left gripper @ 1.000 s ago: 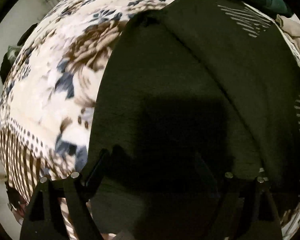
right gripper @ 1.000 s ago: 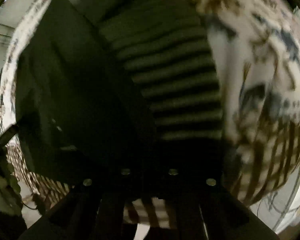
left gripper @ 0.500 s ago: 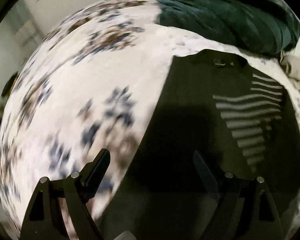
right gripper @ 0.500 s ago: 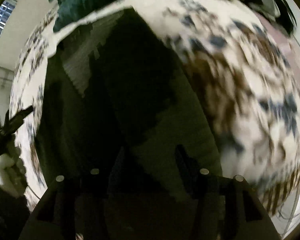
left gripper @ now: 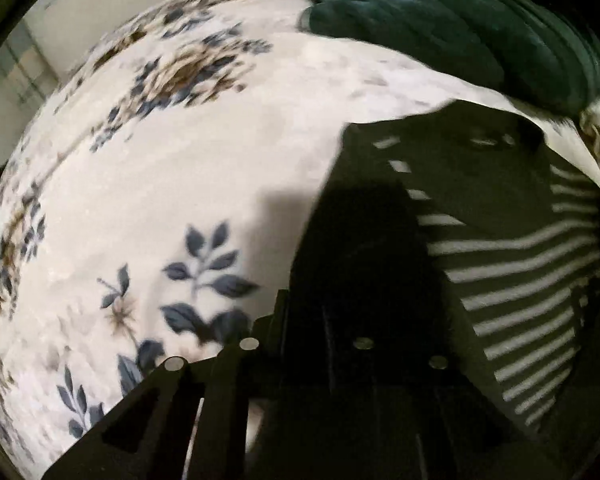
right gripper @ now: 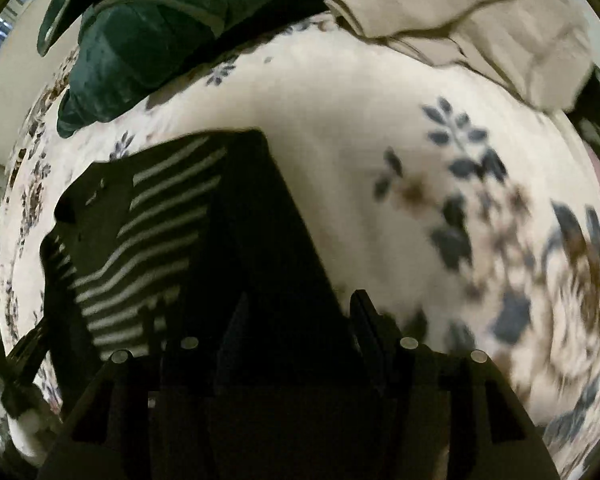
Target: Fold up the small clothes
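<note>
A dark garment (left gripper: pixel 460 168) with a white-striped panel (left gripper: pixel 520 280) lies flat on the floral bedspread (left gripper: pixel 180 180). My left gripper (left gripper: pixel 306 308) points down at the garment's left edge. Its jaws are closing and have come together on the dark cloth there. In the right wrist view the same garment (right gripper: pixel 260 220) shows its stripes (right gripper: pixel 160 220) on the left. My right gripper (right gripper: pixel 300 312) hangs over the garment's right edge with its fingers apart. The dark cloth lies under the gap between them, and the pads do not press on it.
A dark green plush blanket (left gripper: pixel 440 20) is bunched at the far end of the bed, also in the right wrist view as the green blanket (right gripper: pixel 140 40). A beige cloth (right gripper: pixel 480 20) lies at the far right. Bedspread (right gripper: pixel 380 120) shows beside the garment.
Both grippers have travelled along the garment toward the end near the green blanket. The left jaws went from wide apart to together. The right jaws went from shut to apart.
</note>
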Available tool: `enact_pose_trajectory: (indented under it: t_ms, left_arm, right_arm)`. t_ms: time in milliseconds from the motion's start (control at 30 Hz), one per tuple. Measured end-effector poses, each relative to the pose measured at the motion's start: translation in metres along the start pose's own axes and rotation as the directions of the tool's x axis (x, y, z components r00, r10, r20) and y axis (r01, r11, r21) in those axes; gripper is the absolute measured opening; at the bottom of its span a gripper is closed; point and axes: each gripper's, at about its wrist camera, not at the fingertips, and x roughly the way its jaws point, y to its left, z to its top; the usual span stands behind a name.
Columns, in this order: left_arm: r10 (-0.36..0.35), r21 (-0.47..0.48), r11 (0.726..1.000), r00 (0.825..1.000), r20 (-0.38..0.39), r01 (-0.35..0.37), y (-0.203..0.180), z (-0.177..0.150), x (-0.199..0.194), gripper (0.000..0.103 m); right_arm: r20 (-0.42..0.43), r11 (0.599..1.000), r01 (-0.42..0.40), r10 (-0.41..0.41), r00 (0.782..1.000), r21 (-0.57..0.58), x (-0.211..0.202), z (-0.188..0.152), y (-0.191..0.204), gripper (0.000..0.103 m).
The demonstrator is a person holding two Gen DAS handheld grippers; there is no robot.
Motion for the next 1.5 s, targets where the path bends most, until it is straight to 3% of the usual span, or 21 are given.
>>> enact_pose_trajectory:
  t_ms: [100, 200, 267, 300, 333, 367, 433, 500, 533, 767, 1067, 1300, 1500]
  left_arm:
    - [-0.021, -0.045, 0.999, 0.999, -0.04, 0.02, 0.006, 0.007, 0.009, 0.016]
    - [0.0, -0.052, 0.999, 0.999, -0.037, -0.001, -0.003, 0.007, -0.013, 0.017]
    - [0.053, -0.039, 0.998, 0.998, -0.029, -0.055, -0.015, 0.001, -0.038, 0.038]
    - [0.045, -0.039, 0.998, 0.999, -0.028, -0.046, -0.019, -0.004, -0.05, 0.057]
    - [0.026, -0.044, 0.999, 0.999, -0.022, -0.027, -0.024, -0.012, -0.065, 0.074]
    - [0.026, -0.05, 0.998, 1.0, -0.017, -0.027, -0.028, -0.021, -0.081, 0.078]
    - [0.042, -0.037, 0.998, 0.999, -0.003, -0.042, -0.036, -0.034, -0.108, 0.079]
    - [0.044, -0.04, 0.998, 0.999, -0.007, -0.044, -0.041, -0.05, -0.136, 0.079]
    - [0.037, -0.048, 0.998, 0.999, -0.014, -0.038, -0.042, -0.058, -0.151, 0.079]
    - [-0.023, -0.05, 0.999, 0.998, -0.055, 0.02, -0.05, -0.105, -0.255, 0.079]
    - [-0.059, -0.049, 0.997, 0.998, -0.024, 0.058, -0.047, -0.141, -0.38, 0.079]
    - [-0.086, -0.089, 0.992, 0.996, -0.015, 0.085, -0.048, -0.159, -0.442, 0.079]
    - [-0.053, -0.177, 0.983, 0.998, -0.012, 0.051, -0.057, -0.176, -0.461, 0.079]
  right_arm:
    - [-0.023, 0.997, 0.047, -0.048, 0.999, -0.056, 0.017, 0.013, 0.006, 0.055]
    - [-0.043, 0.993, 0.082, -0.086, 0.995, -0.087, 0.02, 0.012, 0.013, 0.055]
    - [-0.028, 0.988, 0.098, -0.101, 0.994, -0.117, 0.012, 0.003, 0.021, 0.065]
    - [-0.021, 0.985, 0.108, -0.112, 0.994, -0.132, 0.005, -0.005, 0.025, 0.076]
    - [-0.017, 0.984, 0.106, -0.11, 0.994, -0.142, -0.003, -0.014, 0.03, 0.081]
    - [-0.013, 0.983, 0.111, -0.114, 0.993, -0.148, -0.011, -0.023, 0.035, 0.082]
    - [0.005, 0.978, 0.136, -0.137, 0.991, -0.159, -0.032, -0.047, 0.043, 0.086]
    - [0.027, 0.974, 0.152, -0.15, 0.988, -0.166, -0.057, -0.071, 0.051, 0.101]
    - [0.045, 0.972, 0.166, -0.161, 0.986, -0.166, -0.072, -0.086, 0.053, 0.102]
    - [0.117, 0.964, 0.213, -0.196, 0.974, -0.161, -0.197, -0.181, 0.073, 0.102]
    - [0.148, 0.953, 0.205, -0.175, 0.973, -0.223, -0.341, -0.279, 0.095, 0.102]
    - [0.202, 0.938, 0.189, -0.133, 0.97, -0.292, -0.434, -0.322, 0.106, 0.102]
    - [0.205, 0.916, 0.129, -0.053, 0.977, -0.379, -0.47, -0.321, 0.102, 0.102]
